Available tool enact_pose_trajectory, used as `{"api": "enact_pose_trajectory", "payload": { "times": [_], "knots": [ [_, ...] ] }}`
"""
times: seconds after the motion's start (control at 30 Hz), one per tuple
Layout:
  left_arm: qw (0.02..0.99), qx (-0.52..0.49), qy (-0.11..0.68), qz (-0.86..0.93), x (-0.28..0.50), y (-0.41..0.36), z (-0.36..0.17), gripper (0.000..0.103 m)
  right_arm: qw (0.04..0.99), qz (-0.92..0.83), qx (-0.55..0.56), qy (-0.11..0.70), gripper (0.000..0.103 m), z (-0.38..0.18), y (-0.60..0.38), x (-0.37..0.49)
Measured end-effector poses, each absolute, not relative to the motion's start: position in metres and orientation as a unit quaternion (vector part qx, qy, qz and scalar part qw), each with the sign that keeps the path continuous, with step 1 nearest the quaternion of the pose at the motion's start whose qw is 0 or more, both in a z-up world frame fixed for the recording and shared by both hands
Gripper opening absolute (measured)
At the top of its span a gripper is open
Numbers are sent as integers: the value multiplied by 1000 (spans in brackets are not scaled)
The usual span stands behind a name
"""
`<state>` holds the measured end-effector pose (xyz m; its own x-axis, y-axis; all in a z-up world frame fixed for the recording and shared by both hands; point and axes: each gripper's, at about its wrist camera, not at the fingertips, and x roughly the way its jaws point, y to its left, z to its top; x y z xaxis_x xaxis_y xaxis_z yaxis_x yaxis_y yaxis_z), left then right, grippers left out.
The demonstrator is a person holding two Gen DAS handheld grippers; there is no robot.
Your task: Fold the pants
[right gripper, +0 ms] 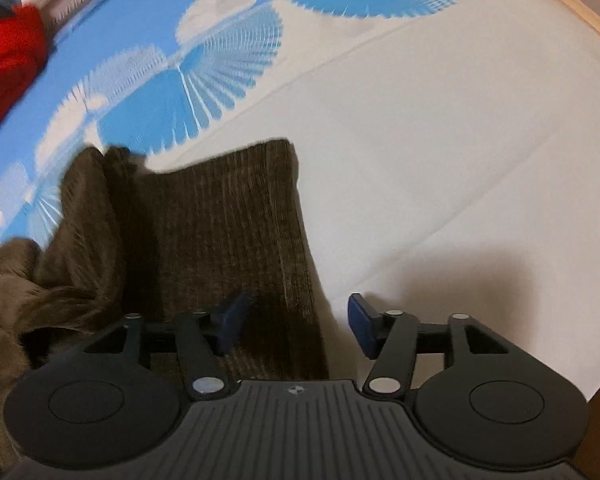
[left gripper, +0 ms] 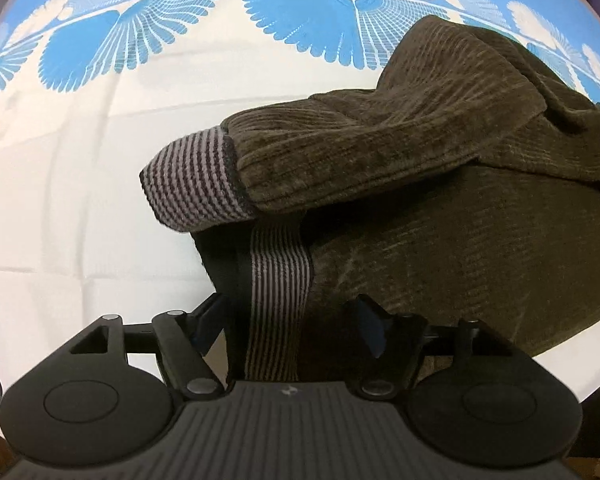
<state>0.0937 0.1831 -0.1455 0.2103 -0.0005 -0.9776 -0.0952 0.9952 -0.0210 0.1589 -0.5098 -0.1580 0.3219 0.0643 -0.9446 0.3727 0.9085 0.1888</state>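
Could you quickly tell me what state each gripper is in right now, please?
Left gripper: open, jaws apart over the striped waistband of the pants, gripping nothing.
Right gripper: open, straddling the pants' edge, gripping nothing.

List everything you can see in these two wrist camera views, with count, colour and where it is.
Ribbed corduroy pants: one, dark olive-brown, partly folded on the sheet, beneath both grippers.
Knit striped cuff: one, grey and black, at the leg end lying on top of the fold.
Striped waistband: one, grey and black, between the left gripper's fingers.
Fan-patterned bed sheet: one, white and blue, under the pants.
Red cloth: one, far left edge of the right view, blurred.
Left gripper: black with blue pads, open over the waistband.
Right gripper: black with blue pads, open astride the pants' edge.
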Motion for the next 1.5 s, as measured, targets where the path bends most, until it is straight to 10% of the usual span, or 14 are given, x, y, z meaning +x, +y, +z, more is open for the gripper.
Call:
{"api": "enact_pose_trajectory", "payload": {
  "times": [0.2, 0.33, 0.5, 0.63, 0.73, 1.0, 1.17, 1.5],
  "knots": [
    [771, -17, 635, 33, 110, 180, -159, 77, 782, -95, 171, 591, 61, -172, -497, 176],
    [769, 8, 638, 35, 119, 174, -168, 76, 792, -70, 171, 582, 13, -165, -487, 182],
    [777, 1, 629, 32, 124, 175, -166, 23, 842, -49, 211, 494, 10, -120, -496, 167],
    [811, -12, 581, 58, 121, 182, -142, 13, 867, -175, 309, 348, 9, -67, -548, 117],
    [806, 14, 589, 65, 114, 178, -141, 6, 792, -281, 317, 439, 9, -90, -577, 86],
    [796, 23, 604, 33, 95, 180, -145, 13, 727, -258, 351, 531, 16, -133, -605, 56],
    [795, -7, 605, 28, 85, 189, -142, 41, 752, -259, 358, 490, 49, -134, -623, 49],
    [785, 18, 620, -5, 94, 176, -158, 61, 757, -261, 342, 492, 53, -163, -647, 71]
  ]
}}
